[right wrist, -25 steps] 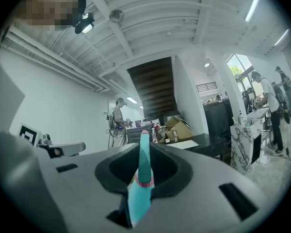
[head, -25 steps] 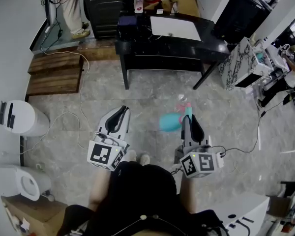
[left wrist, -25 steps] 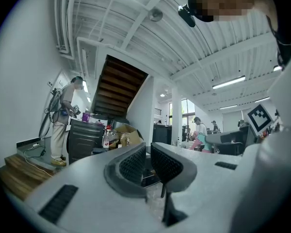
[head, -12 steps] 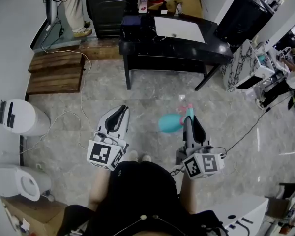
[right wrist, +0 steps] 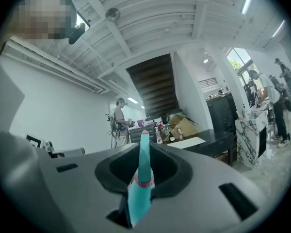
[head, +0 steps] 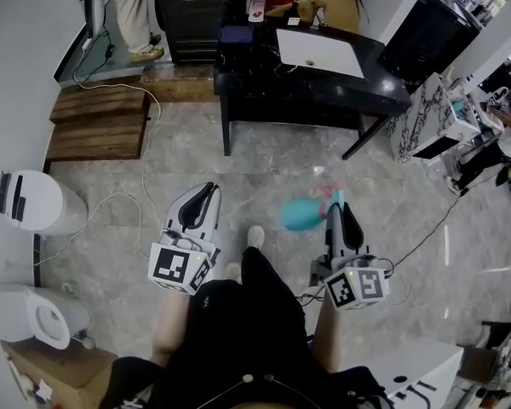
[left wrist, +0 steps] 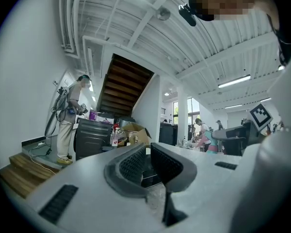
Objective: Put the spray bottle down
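Right gripper (head: 335, 210) jaws clamped on the teal plastic spray bottle (head: 301, 214), above the grey stone floor (head: 264, 164). Left gripper (head: 206, 192) at its 9 o'clock, jaws closed on nothing.

Spray bottle (right wrist: 141, 178), round body hidden behind right gripper (right wrist: 143, 152) in right gripper view

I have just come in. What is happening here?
A standing person holds a gripper in each hand. The right gripper is clamped on a teal spray bottle, held above the floor and not yet put down. The left gripper holds nothing. A black table stands ahead.
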`<state>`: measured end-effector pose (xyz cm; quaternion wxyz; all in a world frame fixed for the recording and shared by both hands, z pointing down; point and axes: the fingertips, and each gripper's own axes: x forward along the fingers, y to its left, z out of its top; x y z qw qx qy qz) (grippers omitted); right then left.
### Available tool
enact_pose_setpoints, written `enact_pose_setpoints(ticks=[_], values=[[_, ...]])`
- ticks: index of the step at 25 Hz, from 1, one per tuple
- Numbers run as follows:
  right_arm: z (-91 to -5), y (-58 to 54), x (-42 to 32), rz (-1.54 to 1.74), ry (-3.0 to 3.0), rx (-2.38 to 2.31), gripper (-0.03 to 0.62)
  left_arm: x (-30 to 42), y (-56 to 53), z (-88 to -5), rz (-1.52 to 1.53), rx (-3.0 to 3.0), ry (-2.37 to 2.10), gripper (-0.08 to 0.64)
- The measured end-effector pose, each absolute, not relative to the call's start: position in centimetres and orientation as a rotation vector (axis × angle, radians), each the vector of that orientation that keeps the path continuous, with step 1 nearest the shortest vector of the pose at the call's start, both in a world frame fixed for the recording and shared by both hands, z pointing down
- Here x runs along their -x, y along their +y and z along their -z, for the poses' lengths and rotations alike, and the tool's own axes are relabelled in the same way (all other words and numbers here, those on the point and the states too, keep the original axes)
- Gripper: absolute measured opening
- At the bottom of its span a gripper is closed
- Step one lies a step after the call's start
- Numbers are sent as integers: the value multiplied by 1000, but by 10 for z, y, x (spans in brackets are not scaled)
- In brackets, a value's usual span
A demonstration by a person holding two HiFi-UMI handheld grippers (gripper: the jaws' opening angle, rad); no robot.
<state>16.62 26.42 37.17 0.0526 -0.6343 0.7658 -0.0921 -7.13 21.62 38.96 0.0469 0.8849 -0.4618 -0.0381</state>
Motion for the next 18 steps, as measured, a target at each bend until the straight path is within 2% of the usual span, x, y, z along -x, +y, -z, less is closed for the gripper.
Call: enact_pose_setpoints(ticks=[9, 18], values=[[-381, 188, -167, 289, 2388, 1894, 66, 69, 149, -399, 84, -2663, -1445, 34], [-398, 67, -212, 338, 2371, 1891, 66, 36, 21, -399, 29, -2676, -1483, 34]])
